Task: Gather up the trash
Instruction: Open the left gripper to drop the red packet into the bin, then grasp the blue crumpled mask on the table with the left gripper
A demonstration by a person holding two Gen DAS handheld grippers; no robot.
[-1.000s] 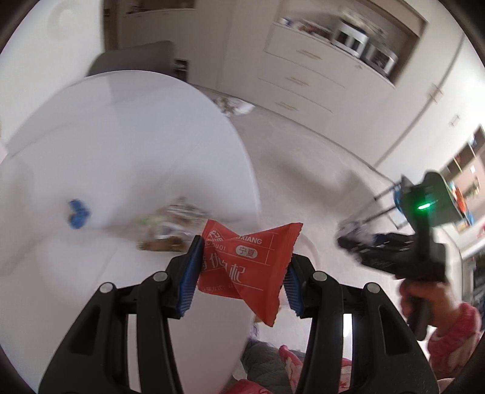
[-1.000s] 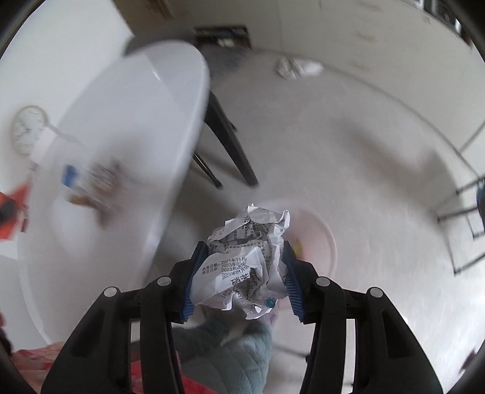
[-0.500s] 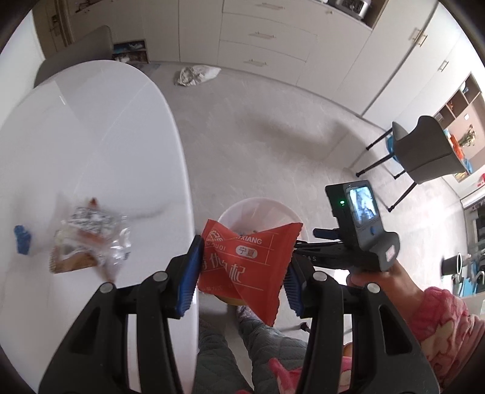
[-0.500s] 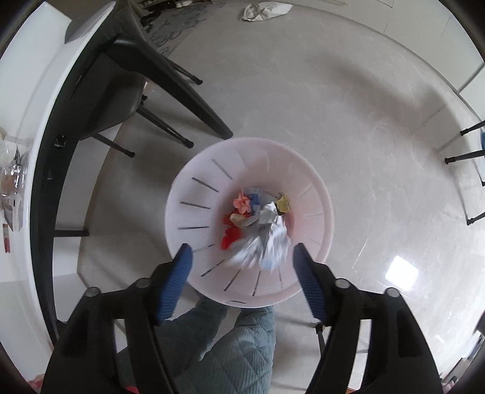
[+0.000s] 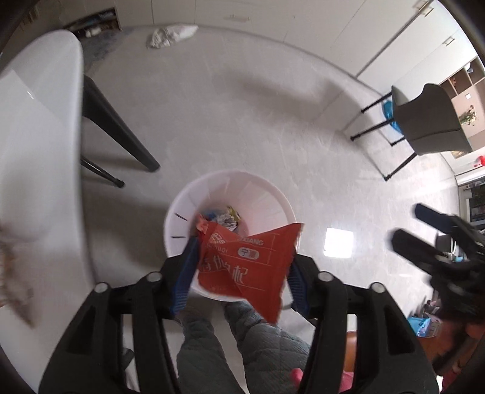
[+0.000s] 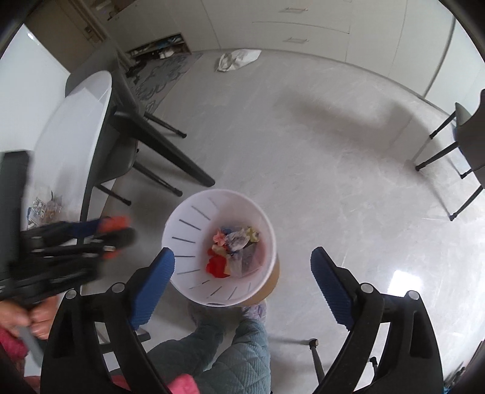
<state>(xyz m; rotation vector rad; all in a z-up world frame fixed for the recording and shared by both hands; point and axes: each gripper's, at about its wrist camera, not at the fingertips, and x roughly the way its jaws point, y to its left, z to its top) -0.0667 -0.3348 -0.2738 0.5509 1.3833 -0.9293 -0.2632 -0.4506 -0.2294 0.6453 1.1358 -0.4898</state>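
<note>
Hanging over one bin (image 5: 274, 194), left gripper (image 5: 239, 269) jaws opening, one red wrapper (image 5: 245, 266) seemingly loose between; right gripper (image 6: 242, 282) wide, empty

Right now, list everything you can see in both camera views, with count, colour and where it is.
Waste bin: one, white, on the floor below both tools.
Trash in bin: several crumpled pieces, red, white, yellow, at the bottom.
Snack wrapper: one, red, between the left tool's pads, over the bin.
Table: one, white top, dark legs, at left.
Wrappers on table: a few, blurred, near its edge.
Chair: one, grey, at right.
Crumpled bag: one, whitish, on the far floor.
Cabinets: cream, along the far wall.
Legs: grey-green quilted trousers, beside the bin.
Left tool: jaws have just been opening, wrapper between them.
Right tool: open, empty.
</note>
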